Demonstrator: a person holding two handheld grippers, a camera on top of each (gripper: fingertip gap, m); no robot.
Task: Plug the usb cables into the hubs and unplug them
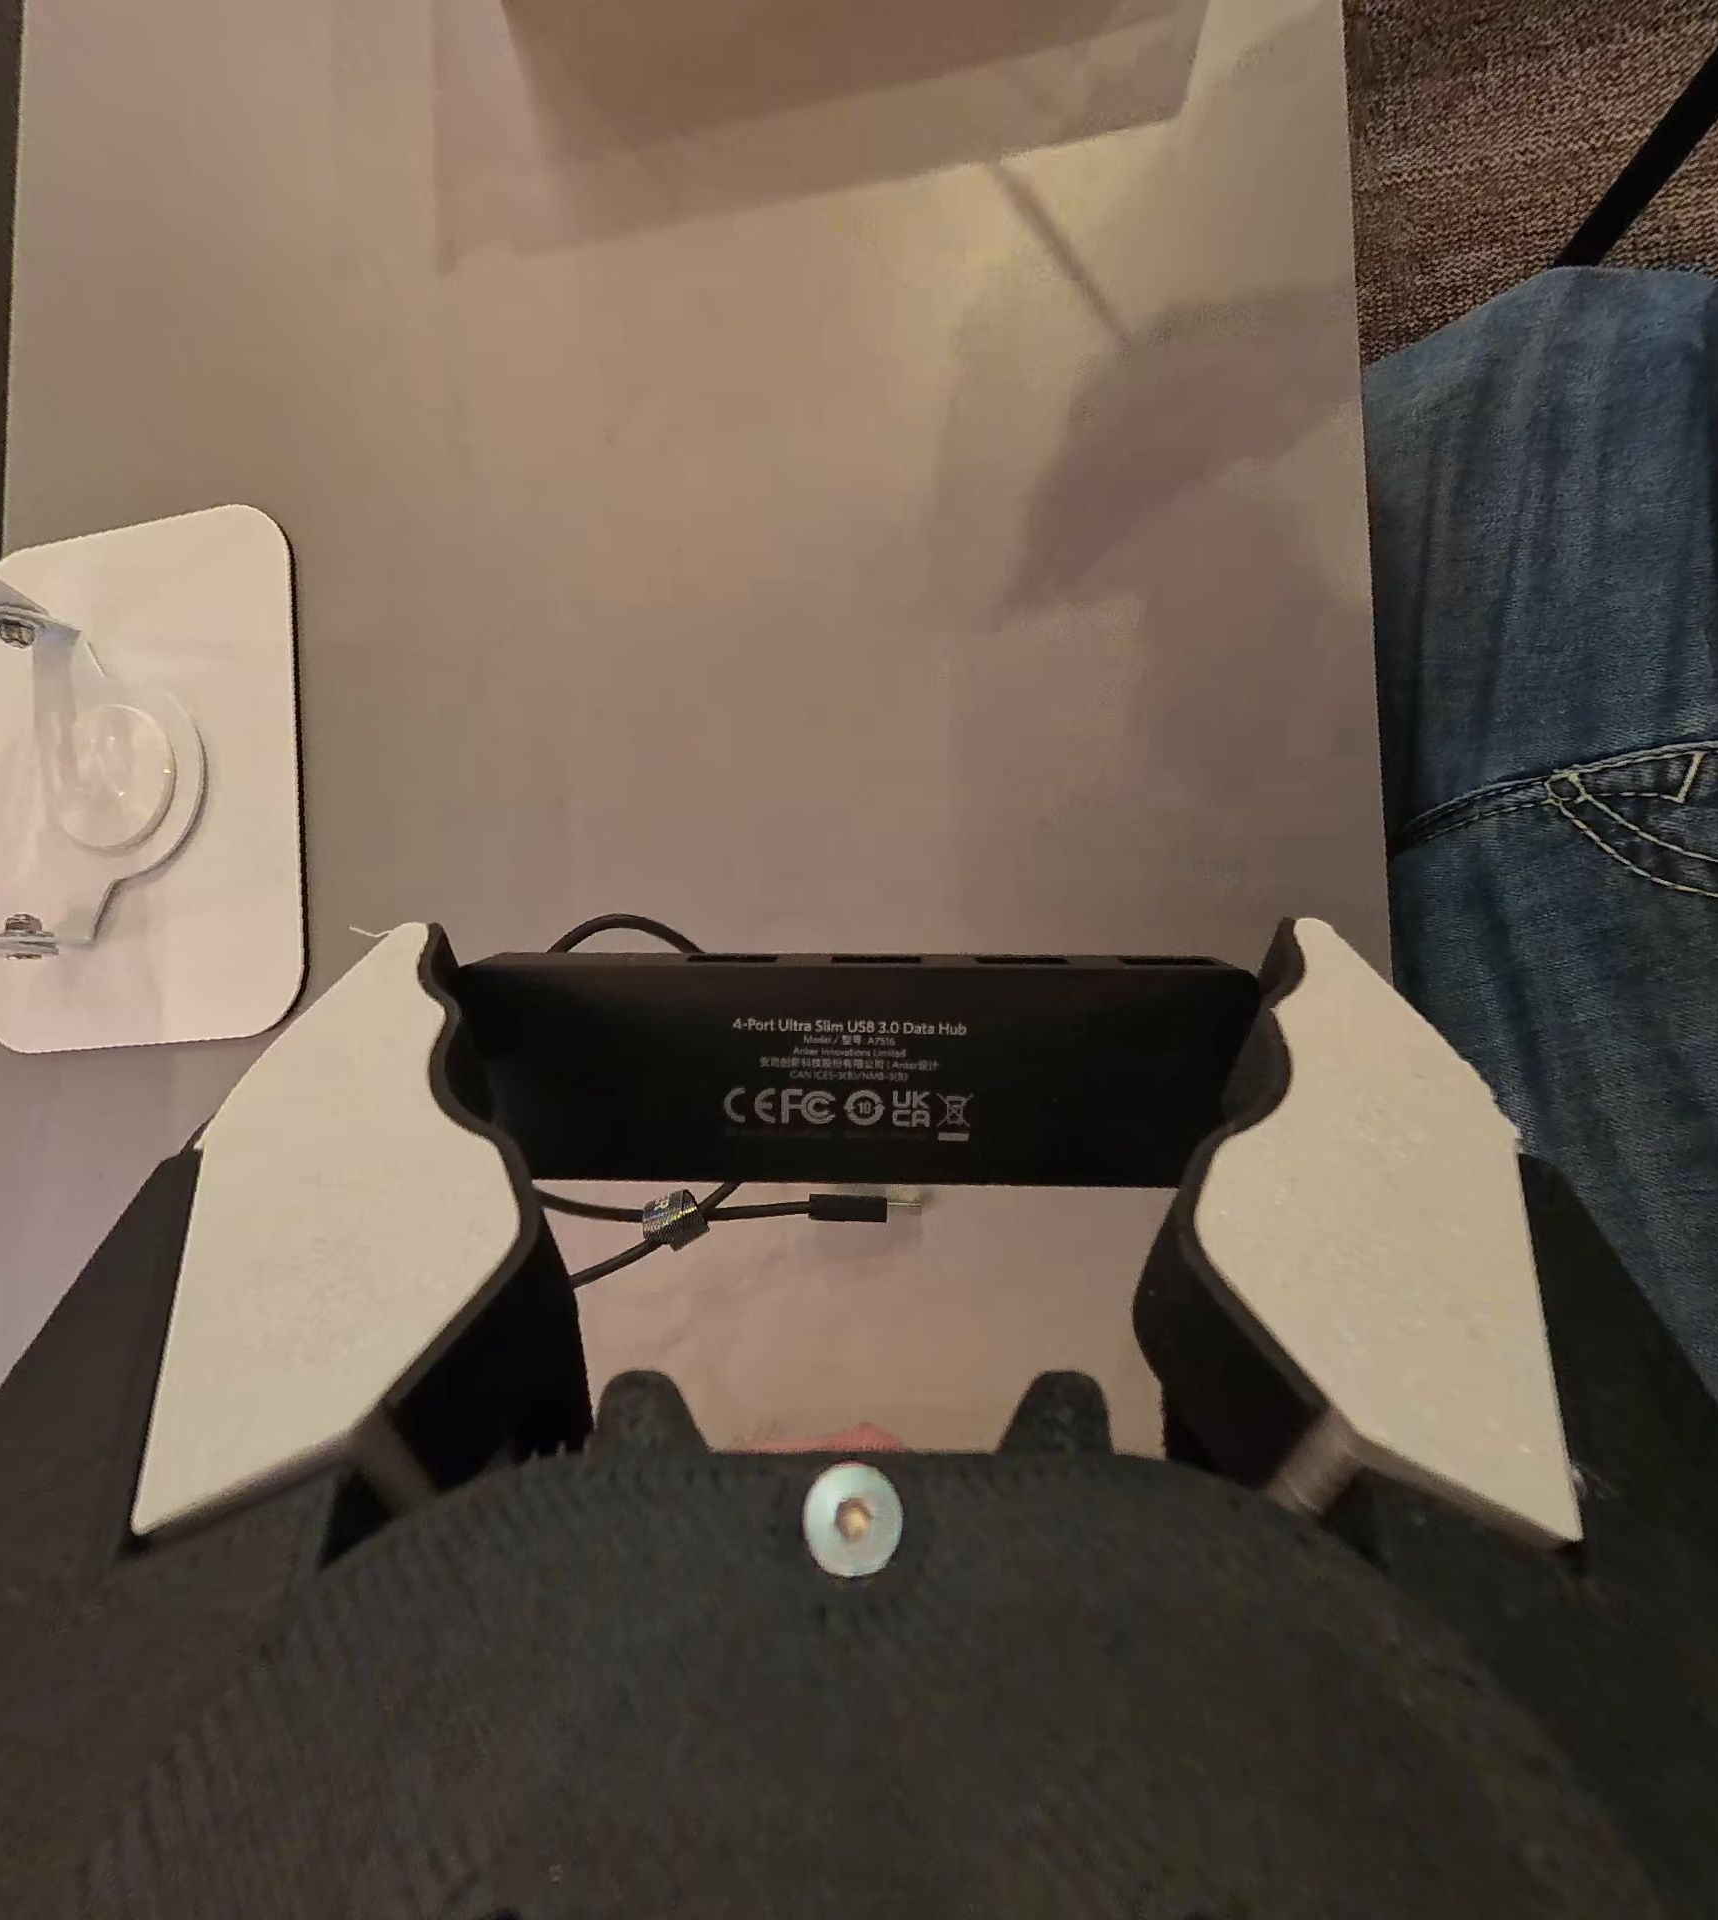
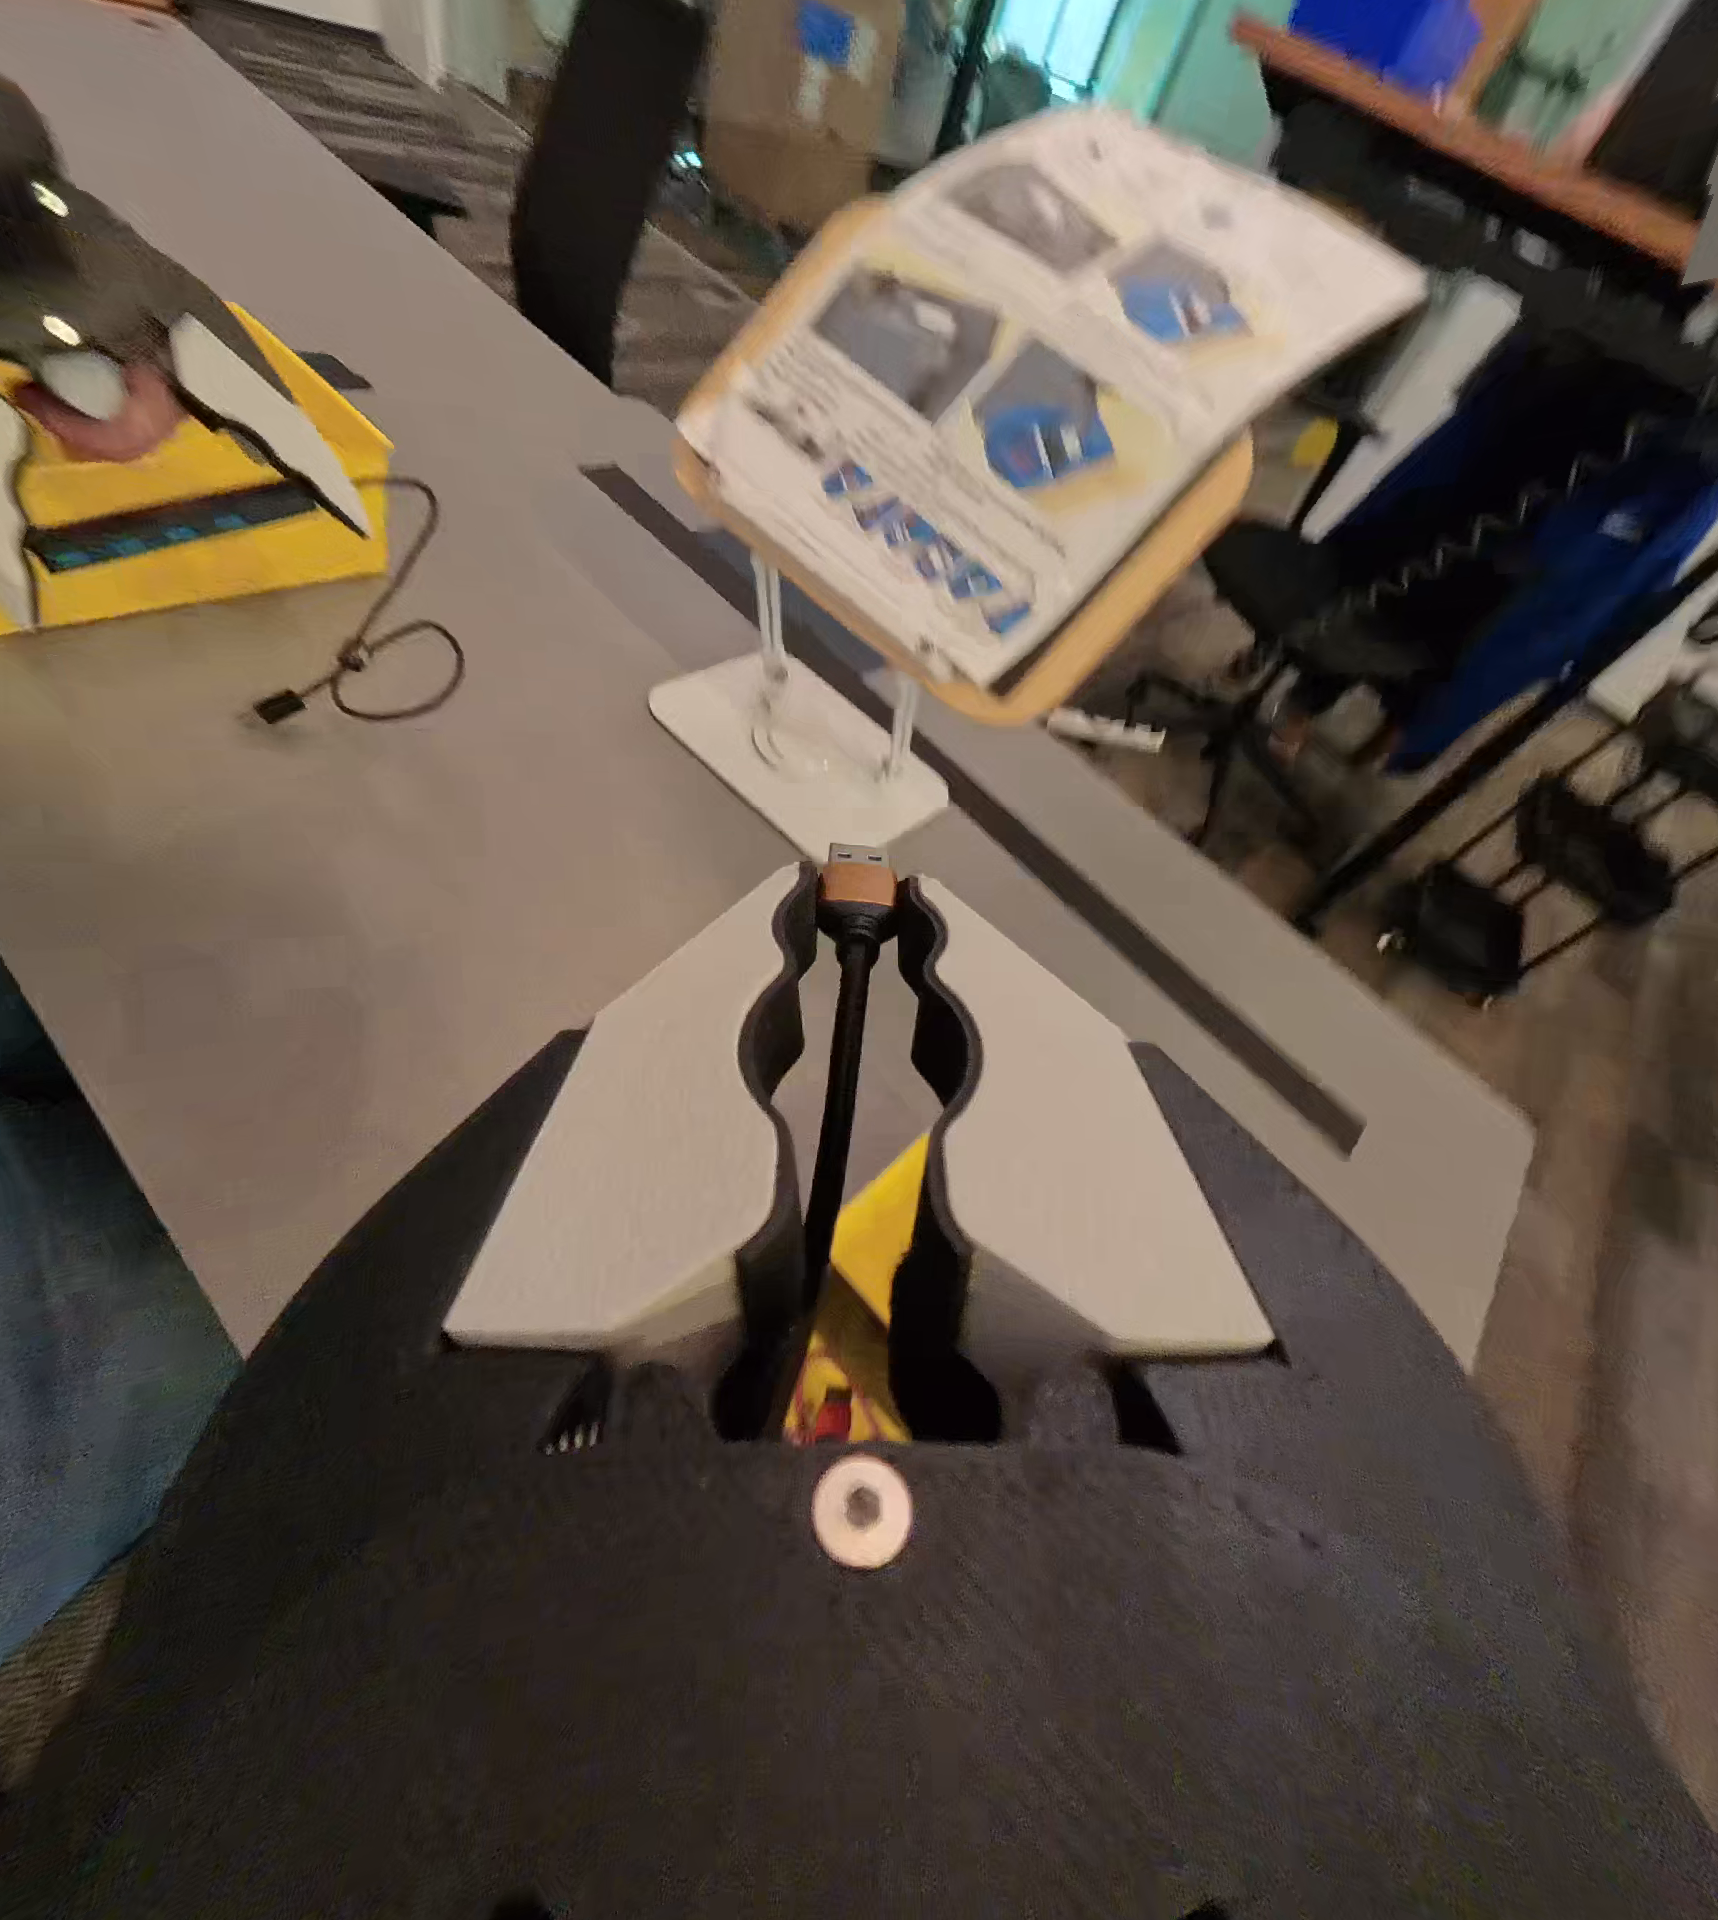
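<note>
Grey tabletop [image 1: 730, 623] below, and the left gripper [image 1: 855, 1039] has its jaws clamped on both ends of the black USB hub [image 1: 850, 1070], held above it. Right gripper [image 2: 860, 894] pinches the copper-collared USB plug [image 2: 857, 883], its cable [image 2: 839, 1091] trailing back between the jaws.

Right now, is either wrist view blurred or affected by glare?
Left wrist view: sharp on the hub; soft reflections on the table. Right wrist view: the plug is sharp, but the leaflet stand and the other claw are smeared.
</note>
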